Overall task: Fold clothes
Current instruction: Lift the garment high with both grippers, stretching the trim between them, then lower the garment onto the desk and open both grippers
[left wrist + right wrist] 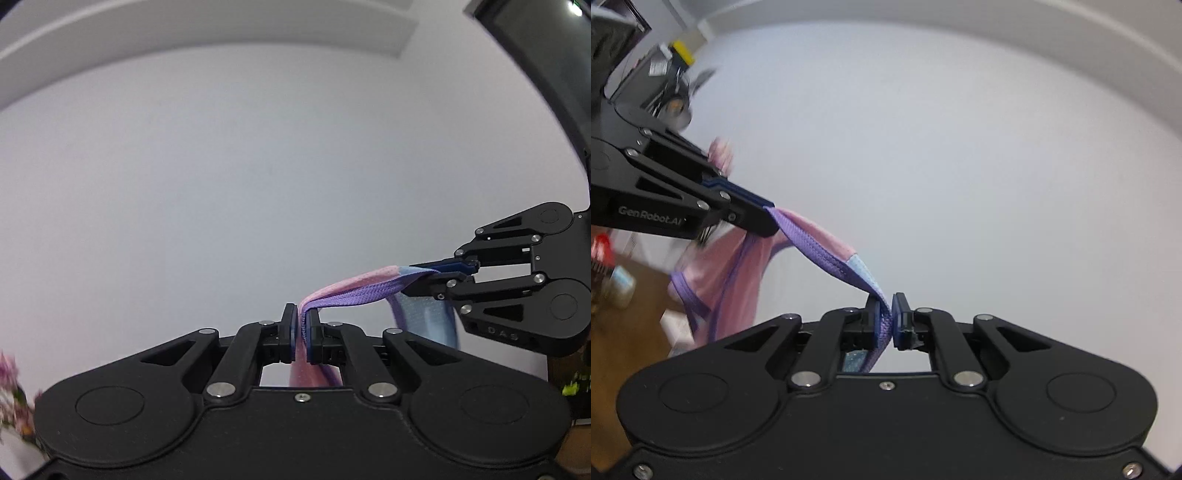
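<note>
A pink and light-blue garment (354,286) with purple trim is held up in the air between both grippers. My left gripper (302,314) is shut on its purple-edged hem. My right gripper (888,312) is shut on the same trim further along. In the left wrist view the right gripper (448,273) shows at the right, clamping the cloth. In the right wrist view the left gripper (768,218) shows at the left, and the pink body of the garment (720,280) hangs below it. Both cameras face a white wall.
A white wall (258,166) fills both views. A brown wooden surface (628,332) with small blurred items lies at the lower left of the right wrist view. Pink flowers (9,384) sit at the left edge. A dark frame (546,55) is at the upper right.
</note>
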Action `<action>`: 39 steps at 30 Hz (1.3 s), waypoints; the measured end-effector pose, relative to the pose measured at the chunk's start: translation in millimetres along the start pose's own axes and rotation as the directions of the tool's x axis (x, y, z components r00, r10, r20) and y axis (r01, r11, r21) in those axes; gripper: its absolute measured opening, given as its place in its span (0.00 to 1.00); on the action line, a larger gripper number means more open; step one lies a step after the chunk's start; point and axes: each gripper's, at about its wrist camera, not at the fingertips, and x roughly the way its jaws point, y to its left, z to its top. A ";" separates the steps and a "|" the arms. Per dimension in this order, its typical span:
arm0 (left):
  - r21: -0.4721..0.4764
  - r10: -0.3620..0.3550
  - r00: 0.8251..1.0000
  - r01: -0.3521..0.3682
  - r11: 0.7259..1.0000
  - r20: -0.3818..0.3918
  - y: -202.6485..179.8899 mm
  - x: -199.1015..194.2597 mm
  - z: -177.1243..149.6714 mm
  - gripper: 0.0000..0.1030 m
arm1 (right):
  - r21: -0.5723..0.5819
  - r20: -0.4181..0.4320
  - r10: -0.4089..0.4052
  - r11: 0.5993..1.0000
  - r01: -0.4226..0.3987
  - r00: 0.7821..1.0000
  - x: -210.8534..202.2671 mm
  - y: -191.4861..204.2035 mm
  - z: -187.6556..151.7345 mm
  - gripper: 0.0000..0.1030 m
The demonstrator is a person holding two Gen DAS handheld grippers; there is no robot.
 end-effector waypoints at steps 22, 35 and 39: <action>-0.040 0.081 0.995 -0.079 0.996 0.052 16.2 45.9 61.3 0.05 | 0.138 0.141 -0.162 0.980 0.143 0.977 100.3 10.4 -32.8 0.09; -0.325 -0.348 0.806 0.205 0.923 -0.479 -96.0 -53.0 -183.2 0.33 | 0.042 -0.370 0.424 0.897 -0.441 0.827 -28.6 88.9 -208.6 0.71; -0.210 -0.219 0.815 0.122 0.970 -0.536 -72.9 -71.1 -210.9 0.52 | 0.177 -0.484 0.507 0.855 -0.487 0.714 -95.2 125.0 -262.9 0.71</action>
